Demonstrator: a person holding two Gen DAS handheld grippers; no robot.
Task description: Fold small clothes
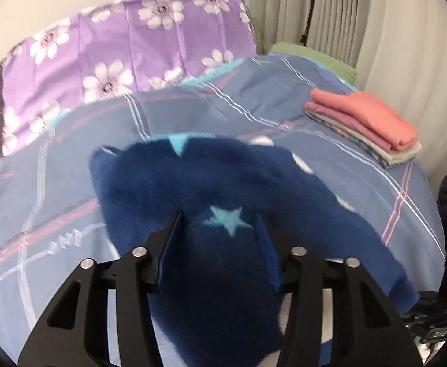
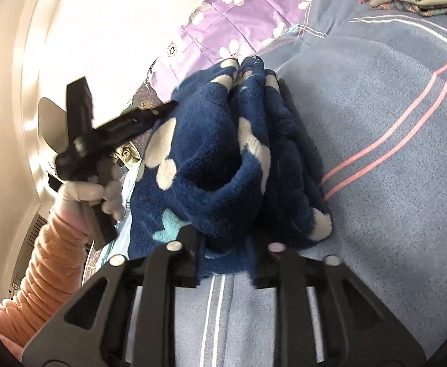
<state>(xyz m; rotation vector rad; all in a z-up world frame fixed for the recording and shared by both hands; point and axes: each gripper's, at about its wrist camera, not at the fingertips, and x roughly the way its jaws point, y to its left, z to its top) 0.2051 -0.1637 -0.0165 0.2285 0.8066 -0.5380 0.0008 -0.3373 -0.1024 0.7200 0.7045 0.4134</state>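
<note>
Folding the blue fleece garment (image 1: 223, 189) looks about halfway done — it's bunched on the striped bedspread (image 1: 55, 202), near you, with the finished stack (image 1: 367, 125) far right. Your left gripper (image 1: 220, 226) has fabric between part-open jaws; whether it's pinched, can't tell. Same with your right gripper (image 2: 223, 244) — fleece between, narrow gap. Next you'd want to flatten that bundle out.

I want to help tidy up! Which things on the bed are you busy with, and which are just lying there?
Busy with:
- blue fleece garment with stars and white dots
- left tongs
- right tongs
- stack of folded clothes

Just lying there:
- purple flowered cloth
- blue striped bedcover
- curtain
</note>
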